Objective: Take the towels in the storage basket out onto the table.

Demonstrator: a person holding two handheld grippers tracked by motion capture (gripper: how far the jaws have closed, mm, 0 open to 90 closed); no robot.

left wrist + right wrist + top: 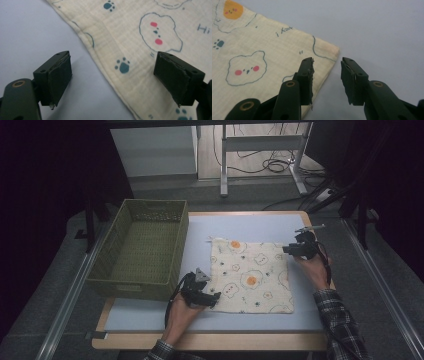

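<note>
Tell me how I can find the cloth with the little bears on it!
Look at the pale blue table top. Beside the green woven basket, toward the person's right, lies a flat, square, cream cloth. The basket is tall and plain green, but the cloth is printed with bear outlines, orange blobs and blue paw prints.

A green woven basket (140,247) sits at the table's (250,222) left side; cables (270,165) trail across the floor beyond.
</note>
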